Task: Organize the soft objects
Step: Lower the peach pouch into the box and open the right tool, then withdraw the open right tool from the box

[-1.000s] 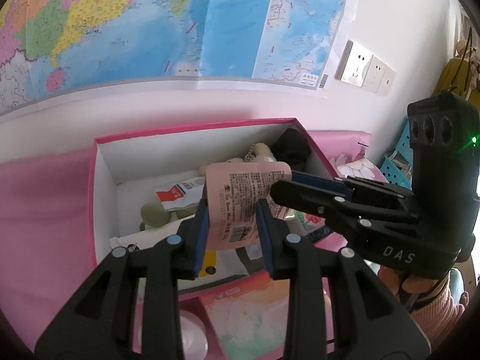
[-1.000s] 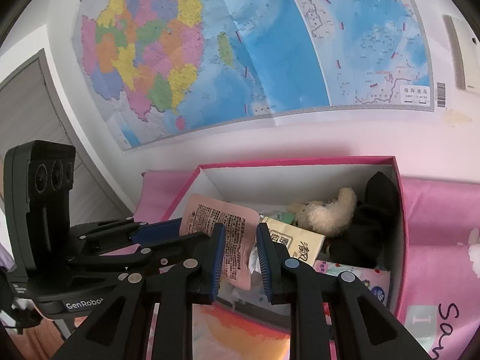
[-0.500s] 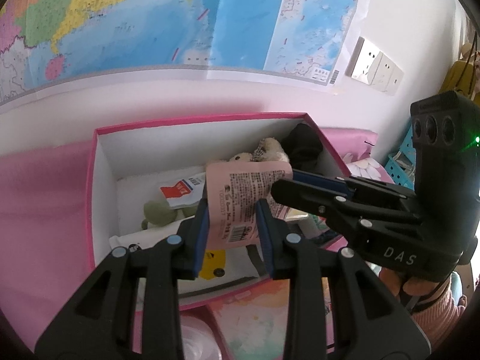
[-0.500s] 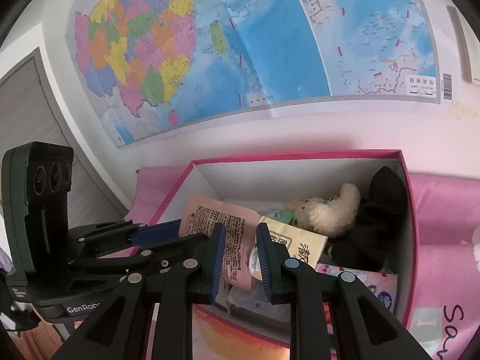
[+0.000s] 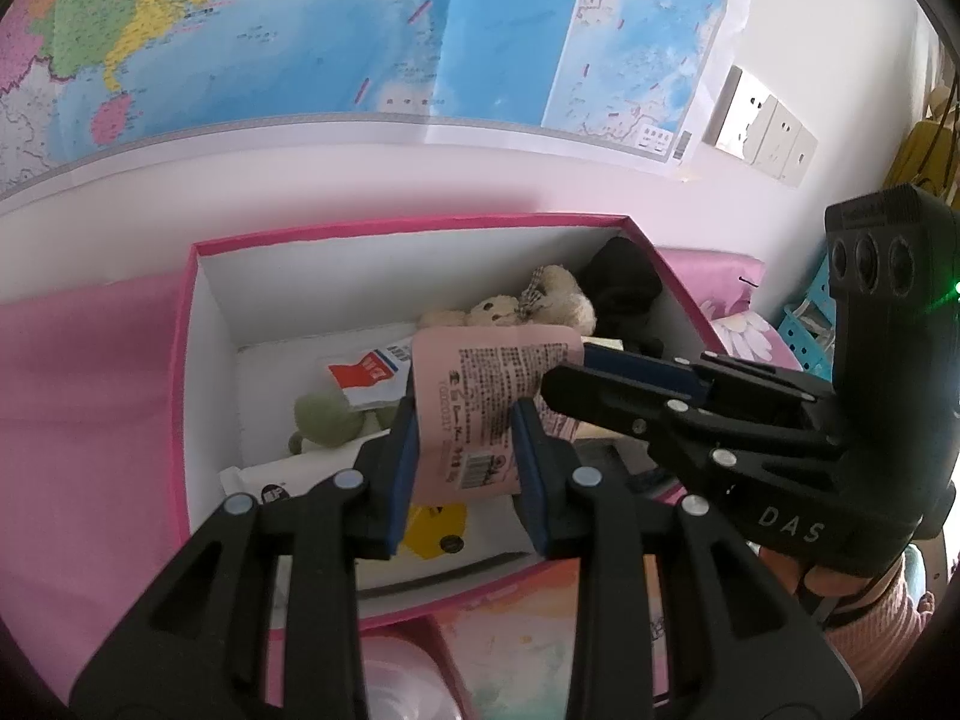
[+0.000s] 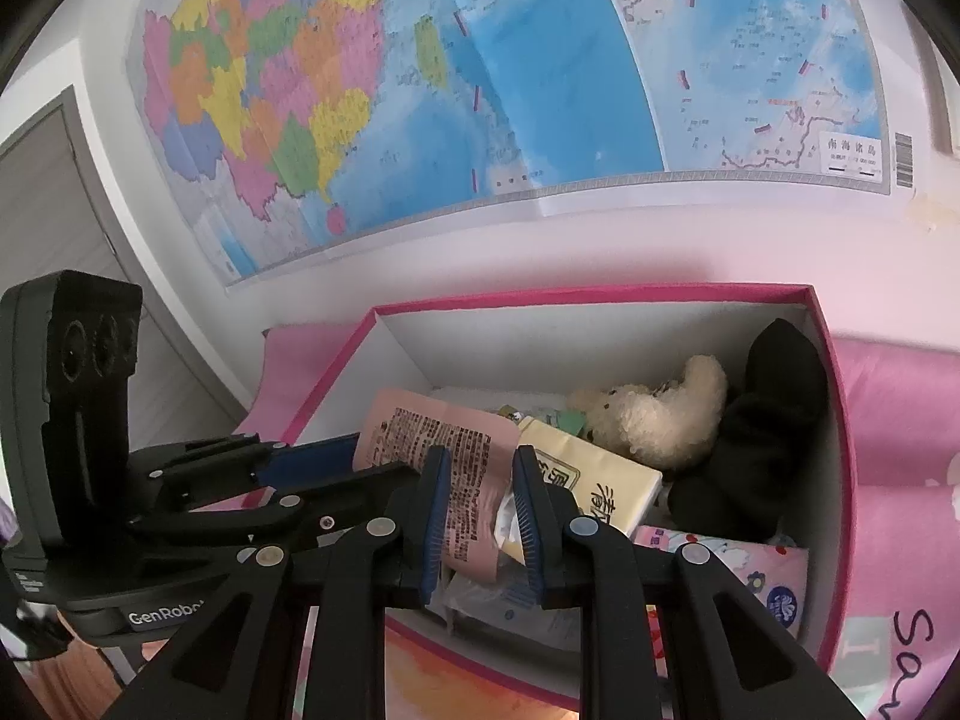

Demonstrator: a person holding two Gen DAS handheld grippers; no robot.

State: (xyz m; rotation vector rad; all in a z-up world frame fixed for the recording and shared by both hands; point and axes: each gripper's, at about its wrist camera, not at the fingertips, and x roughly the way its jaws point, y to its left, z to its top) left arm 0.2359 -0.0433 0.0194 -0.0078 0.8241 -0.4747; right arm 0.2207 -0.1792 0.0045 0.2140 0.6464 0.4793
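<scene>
Still, not much changes from a moment ago: both grippers hold the same pink pack [image 5: 480, 402] over the open box [image 5: 198, 324], and only the view creeps a bit closer to the box. The left gripper [image 5: 465, 456] is squeezed nearly shut on the bottom end of the pack, with its blue pads [image 5: 403, 468] pressing both sides. The right gripper [image 6: 480, 516] is also nearly shut and pinches the other end of the pack. The pack hangs in the air, above the things already in the box: a fluffy bear [image 6: 654, 414], a black sock [image 6: 762, 438], a green toy [image 5: 324, 417] and some tissue packs [image 6: 588, 480]. I think the pack is about to go in the box, but it is not let go yet.
</scene>
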